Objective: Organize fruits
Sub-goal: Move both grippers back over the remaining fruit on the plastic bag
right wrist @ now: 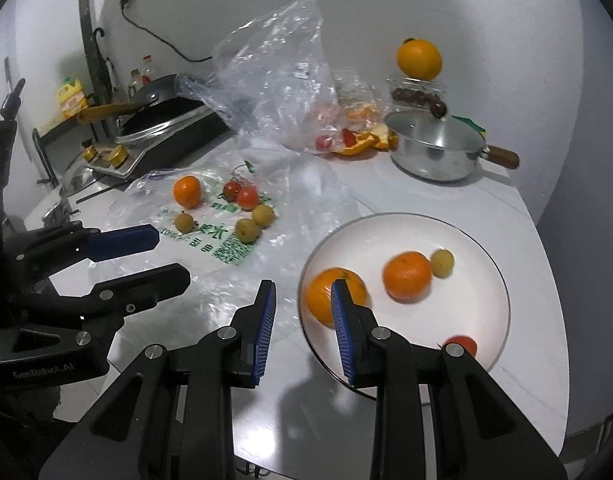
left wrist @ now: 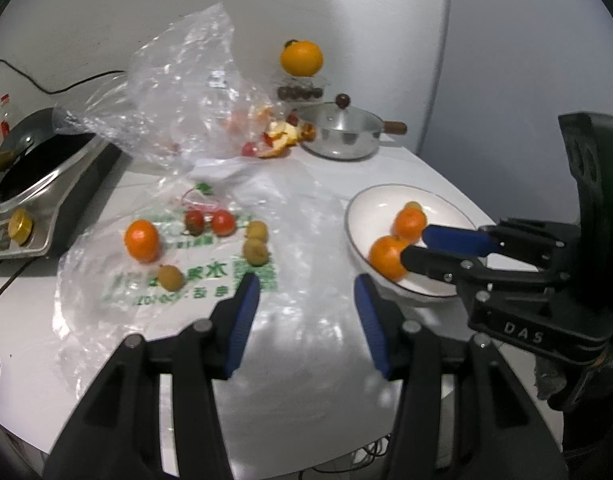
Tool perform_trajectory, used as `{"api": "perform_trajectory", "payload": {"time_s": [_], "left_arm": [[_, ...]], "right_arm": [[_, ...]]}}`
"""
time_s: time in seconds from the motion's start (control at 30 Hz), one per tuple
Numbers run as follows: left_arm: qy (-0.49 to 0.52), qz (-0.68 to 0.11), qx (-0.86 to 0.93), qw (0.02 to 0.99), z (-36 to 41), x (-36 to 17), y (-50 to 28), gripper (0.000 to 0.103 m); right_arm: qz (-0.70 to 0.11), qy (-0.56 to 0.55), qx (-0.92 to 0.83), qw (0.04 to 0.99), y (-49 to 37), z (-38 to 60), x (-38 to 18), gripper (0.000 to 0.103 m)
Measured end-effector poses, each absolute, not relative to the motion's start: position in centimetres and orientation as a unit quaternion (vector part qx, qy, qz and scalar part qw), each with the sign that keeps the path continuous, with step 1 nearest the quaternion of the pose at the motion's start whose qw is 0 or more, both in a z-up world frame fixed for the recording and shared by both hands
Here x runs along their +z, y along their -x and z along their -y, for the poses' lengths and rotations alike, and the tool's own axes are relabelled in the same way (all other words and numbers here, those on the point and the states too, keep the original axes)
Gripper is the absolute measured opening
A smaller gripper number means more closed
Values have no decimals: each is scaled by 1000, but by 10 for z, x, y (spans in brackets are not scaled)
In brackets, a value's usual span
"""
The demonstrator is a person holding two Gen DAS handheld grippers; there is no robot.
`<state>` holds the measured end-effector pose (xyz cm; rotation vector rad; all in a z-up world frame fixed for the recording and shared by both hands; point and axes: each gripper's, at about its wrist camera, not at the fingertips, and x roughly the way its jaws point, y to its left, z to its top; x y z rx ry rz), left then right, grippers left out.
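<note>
Fruit is split between two places: two oranges (right wrist: pixel 407 275) and a longan (right wrist: pixel 442 263) are seen in the white plate (right wrist: pixel 486 248), while one orange (left wrist: pixel 141 240), tomatoes (left wrist: pixel 223 222) and longans (left wrist: pixel 255 251) lie on the plastic bag (left wrist: pixel 290 216) on the counter (left wrist: pixel 418 168). Both the left hand-held gripper (left wrist: pixel 307 300) and the right hand-held gripper (right wrist: pixel 302 312) are held spread and grip nothing.

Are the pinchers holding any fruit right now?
No. The left gripper and the right gripper are both open and hold nothing; the nearest orange just sits on the white plate.
</note>
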<state>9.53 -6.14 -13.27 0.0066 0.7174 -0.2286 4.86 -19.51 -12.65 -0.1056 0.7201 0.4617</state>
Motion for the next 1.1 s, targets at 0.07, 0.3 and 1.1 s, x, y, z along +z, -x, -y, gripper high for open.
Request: {"api": "perform_trajectory", "payload": {"time_s": [0.07,0.3,1.1], "left_arm": [[1,-350,-109,930,52,-134,-96,51],[11,-349,-94,932,22,-138,-98,51],[9,-370,-47,928,-46,-162,-136,51]], "right_arm": [[-348,56,226,908,-50,186,-125,30],[-353,67,232,904,-58,159,-126,30],[-376,92,263,884,-100,85,-143,30]]}}
